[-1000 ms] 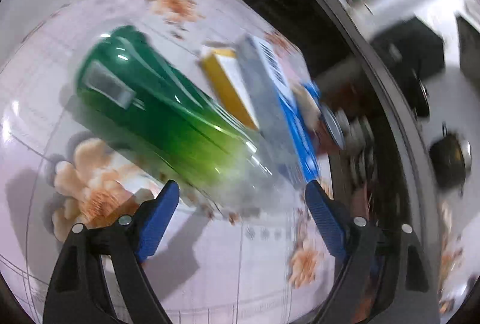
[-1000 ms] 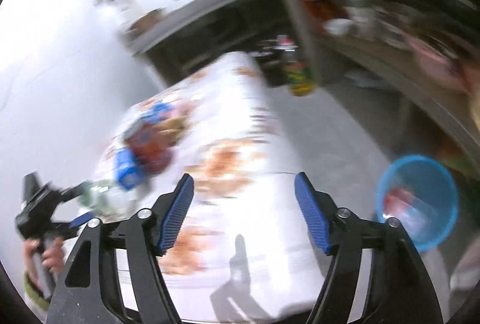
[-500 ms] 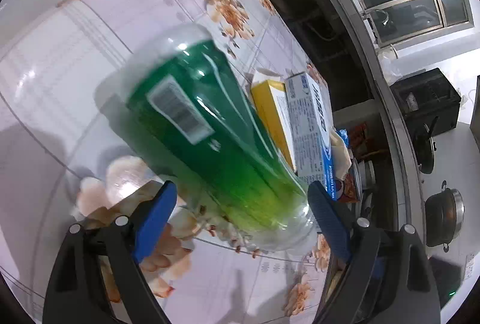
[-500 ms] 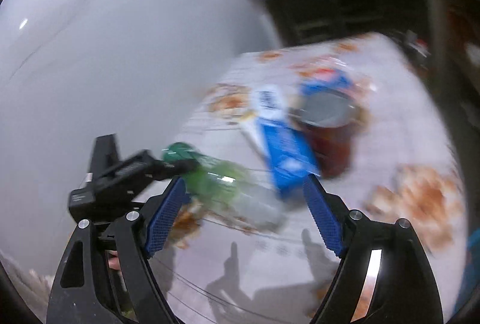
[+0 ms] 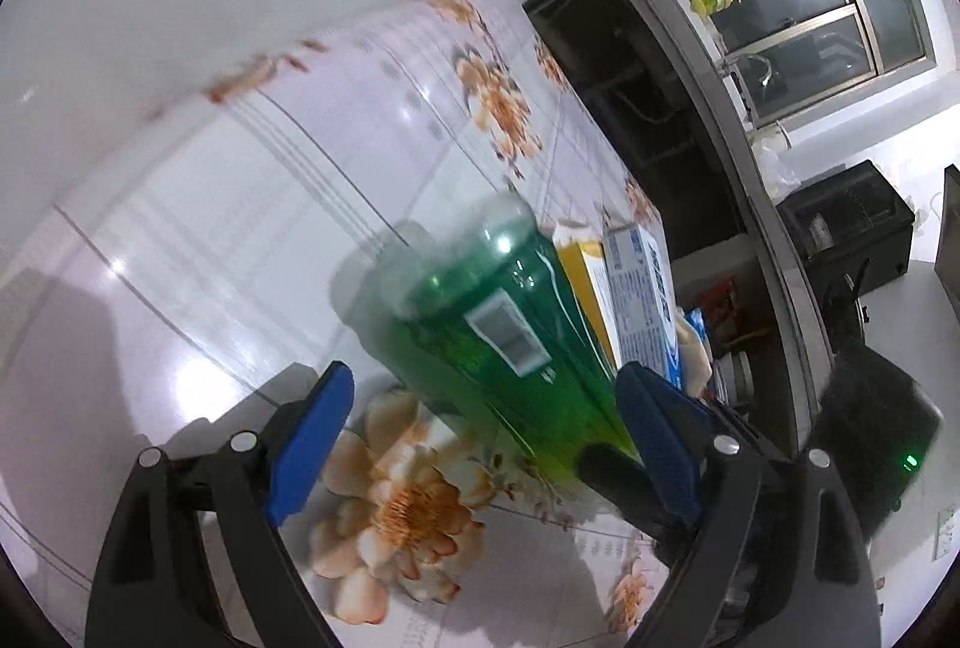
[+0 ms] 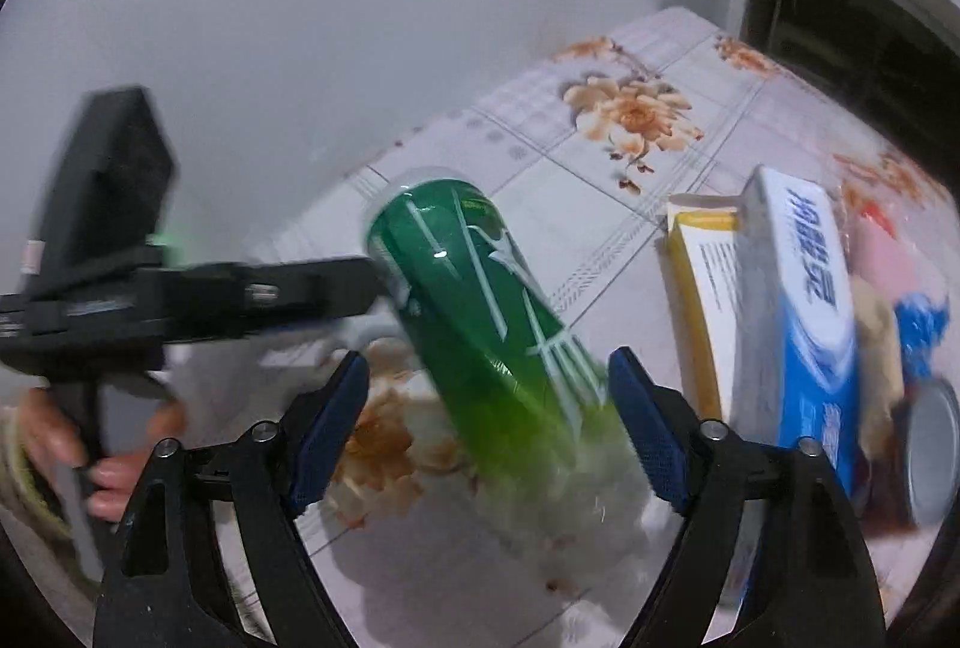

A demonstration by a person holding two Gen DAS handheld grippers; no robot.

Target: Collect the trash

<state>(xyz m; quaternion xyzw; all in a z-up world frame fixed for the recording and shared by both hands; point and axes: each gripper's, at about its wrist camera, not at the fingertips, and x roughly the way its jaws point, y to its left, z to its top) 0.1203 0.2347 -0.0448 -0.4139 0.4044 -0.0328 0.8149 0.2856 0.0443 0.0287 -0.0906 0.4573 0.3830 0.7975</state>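
Note:
A green plastic bottle [image 5: 498, 336] lies on its side on the floral tablecloth [image 5: 300, 204]. It runs between the blue pads of my left gripper [image 5: 483, 396], which is open, and neither pad presses on it. In the right wrist view the same bottle [image 6: 480, 312] lies between the pads of my right gripper [image 6: 489, 366]. Those jaws are opening and stand clear of it. The left gripper [image 6: 354, 306] reaches the bottle's far end from the left, with a hand [image 6: 114, 474] on its grip.
A yellow box [image 6: 702, 282] and a blue-and-white box [image 6: 798, 318] lie just right of the bottle. Wrappers and a metal-topped can [image 6: 930, 456] sit beyond them. A white wall runs along the table's far side, and dark shelving [image 5: 630, 66] stands past its end.
My right gripper swung from the table's far end and floor round to the bottle, rolling and spreading its jaws. My left gripper slid closer, so the bottle now lies between its pads.

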